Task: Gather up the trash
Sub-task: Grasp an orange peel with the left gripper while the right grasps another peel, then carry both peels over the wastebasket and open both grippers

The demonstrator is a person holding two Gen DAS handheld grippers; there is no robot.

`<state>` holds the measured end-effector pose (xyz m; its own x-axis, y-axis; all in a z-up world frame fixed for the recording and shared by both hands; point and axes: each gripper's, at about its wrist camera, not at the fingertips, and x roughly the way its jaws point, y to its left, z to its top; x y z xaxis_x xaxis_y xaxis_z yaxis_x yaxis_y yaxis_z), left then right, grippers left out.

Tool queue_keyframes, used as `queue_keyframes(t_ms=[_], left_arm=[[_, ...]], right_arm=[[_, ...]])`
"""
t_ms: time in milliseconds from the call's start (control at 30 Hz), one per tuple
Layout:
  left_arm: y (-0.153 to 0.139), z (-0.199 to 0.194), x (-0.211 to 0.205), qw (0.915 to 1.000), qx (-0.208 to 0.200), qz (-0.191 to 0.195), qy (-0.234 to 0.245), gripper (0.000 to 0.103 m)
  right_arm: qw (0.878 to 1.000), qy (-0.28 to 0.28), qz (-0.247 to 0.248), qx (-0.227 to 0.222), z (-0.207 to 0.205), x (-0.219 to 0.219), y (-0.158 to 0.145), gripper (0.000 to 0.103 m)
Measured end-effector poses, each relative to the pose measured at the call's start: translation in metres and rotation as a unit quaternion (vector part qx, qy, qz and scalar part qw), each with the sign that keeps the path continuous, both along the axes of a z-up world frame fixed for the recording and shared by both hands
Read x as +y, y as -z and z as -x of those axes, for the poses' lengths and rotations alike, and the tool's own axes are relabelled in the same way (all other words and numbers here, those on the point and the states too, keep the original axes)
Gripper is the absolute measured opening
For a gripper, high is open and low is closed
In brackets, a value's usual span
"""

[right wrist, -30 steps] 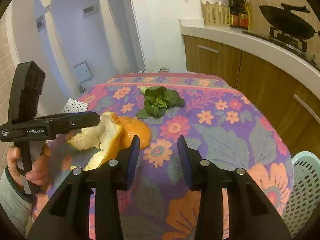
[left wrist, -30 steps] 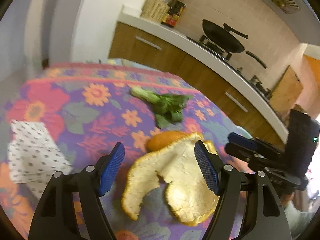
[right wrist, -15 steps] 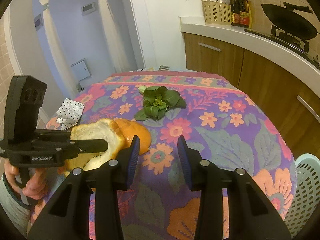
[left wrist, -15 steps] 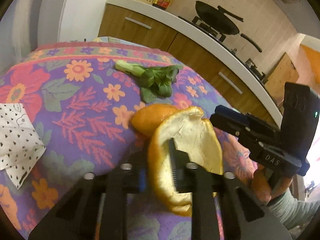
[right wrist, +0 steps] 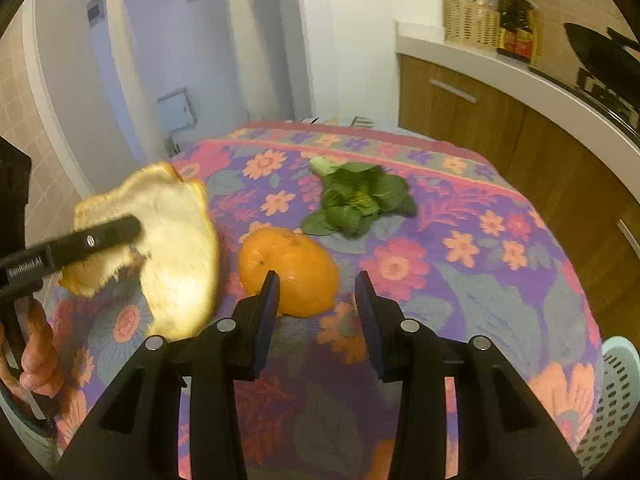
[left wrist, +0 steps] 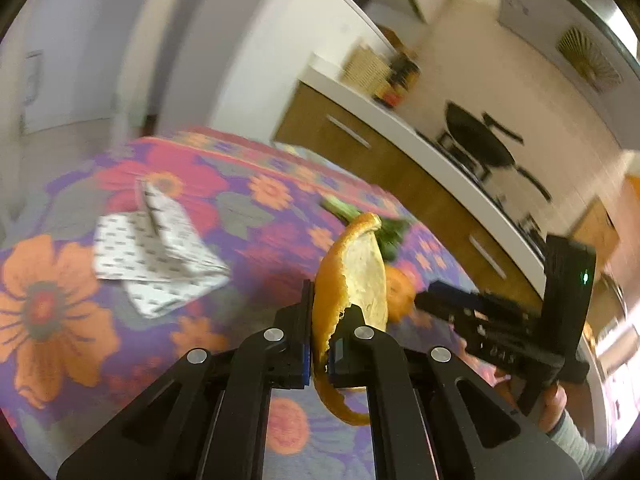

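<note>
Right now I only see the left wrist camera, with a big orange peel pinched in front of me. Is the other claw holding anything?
Observer: No. The right gripper is open and empty; only the left gripper grips the orange peel.
Operator: What's in front of it?
Observer: An orange piece, rounded side up on the floral tablecloth. The gripper's left fingertip overlaps it in the right wrist view.
Operator: Where would the trash go?
Observer: Probably into a pale blue perforated basket beside the table's edge, at the lower right of that view.
</note>
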<state>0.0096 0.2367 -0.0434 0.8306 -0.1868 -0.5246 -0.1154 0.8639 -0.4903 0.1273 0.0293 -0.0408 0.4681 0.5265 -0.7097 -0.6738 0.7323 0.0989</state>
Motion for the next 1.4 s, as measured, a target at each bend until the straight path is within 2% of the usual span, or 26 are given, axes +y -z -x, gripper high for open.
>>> queue_keyframes(t_ms=[33,100,167,467,533,567,700,767,900,1067,1267,1400], left_arm=[[0.000,0.001,0.002,1.0000,-0.002,0.004,-0.002,0.003],[0.003,0.002,0.005,0.9999,-0.002,0.009,-0.009,0.003],[0.003,0.000,0.004,0.9999,-0.001,0.004,-0.011,0.003],[0.001,0.002,-0.005,0.9997,-0.003,-0.013,-0.019,0.003],[0.001,0.002,-0.005,0.9997,-0.003,-0.015,-0.018,0.003],[0.001,0.002,-0.005,0.9997,-0.003,-0.015,-0.018,0.003],[0.000,0.002,-0.006,0.9998,-0.003,-0.014,-0.015,0.003],[-0.004,0.003,-0.010,0.9999,-0.009,-0.009,-0.007,0.003],[-0.025,0.006,-0.029,0.9991,-0.029,-0.024,0.020,0.003],[-0.055,0.005,-0.061,0.9959,-0.064,-0.023,0.060,0.003],[-0.081,-0.010,-0.116,0.9891,-0.082,-0.038,0.117,0.003],[-0.090,-0.025,-0.158,0.9826,-0.081,-0.049,0.160,0.003]], right_arm=[[1.000,-0.003,0.002,0.002,-0.001,0.004,0.001,0.036],[1.000,-0.009,0.004,0.008,-0.003,0.012,0.003,0.044],[1.000,-0.015,0.003,0.016,-0.006,0.018,0.004,0.047],[0.998,-0.044,0.020,0.031,-0.007,0.035,0.010,0.052],[0.998,-0.051,0.025,0.030,-0.005,0.038,0.010,0.044],[0.997,-0.060,0.025,0.032,-0.004,0.039,0.010,0.028],[0.998,-0.057,0.025,0.014,0.004,0.037,0.007,0.017],[0.998,-0.054,0.007,0.006,0.008,0.027,0.002,0.016],[0.999,-0.028,-0.014,-0.012,0.017,-0.004,-0.009,0.015],[0.998,0.018,-0.040,-0.035,0.026,-0.061,-0.028,0.015],[0.993,0.087,-0.048,-0.064,0.038,-0.137,-0.046,0.015],[0.988,0.132,-0.055,-0.066,0.042,-0.192,-0.050,0.015]])
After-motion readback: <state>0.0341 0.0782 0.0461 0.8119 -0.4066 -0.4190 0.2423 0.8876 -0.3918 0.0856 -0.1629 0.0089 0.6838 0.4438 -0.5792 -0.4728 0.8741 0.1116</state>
